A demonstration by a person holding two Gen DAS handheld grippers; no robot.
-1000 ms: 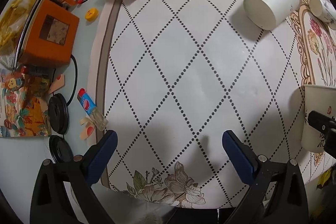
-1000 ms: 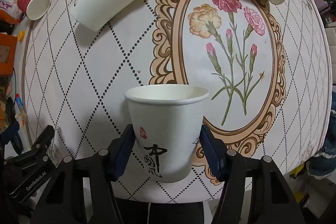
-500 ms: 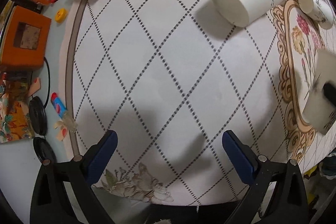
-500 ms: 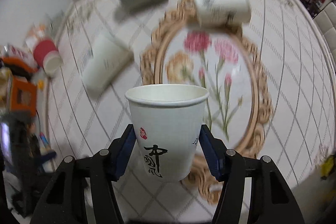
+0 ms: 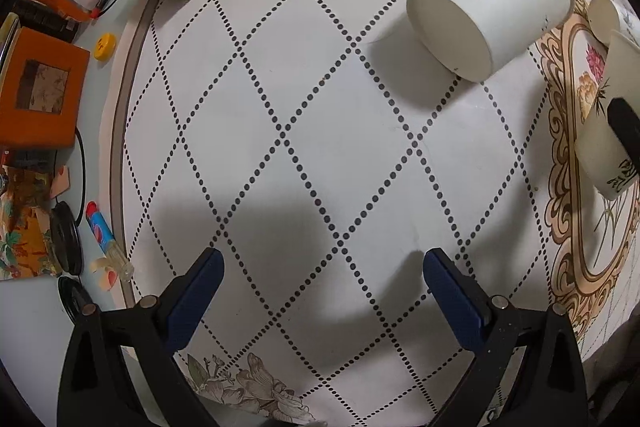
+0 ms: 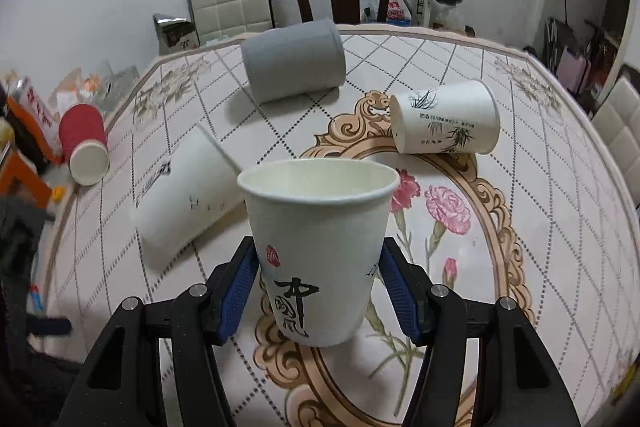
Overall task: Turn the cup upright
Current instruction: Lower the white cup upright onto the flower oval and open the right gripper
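White cup [image 6: 318, 255] upright, clamped between right fingers [image 6: 236, 285] (left fingers [image 5: 192, 297] spread, empty).

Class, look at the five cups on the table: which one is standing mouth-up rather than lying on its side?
The white cup with black brush lettering, held between the right gripper's jaws. The red, grey and other two white cups lie tipped over.

Each gripper, left gripper [image 5: 320, 281] and right gripper [image 6: 319, 285] alike, is built of matte black angular arms with triangular cut-outs. Blue ribbed pads [image 6: 236, 287] are fitted to the fingers, and silver round screws [image 6: 436, 291] are set near them.
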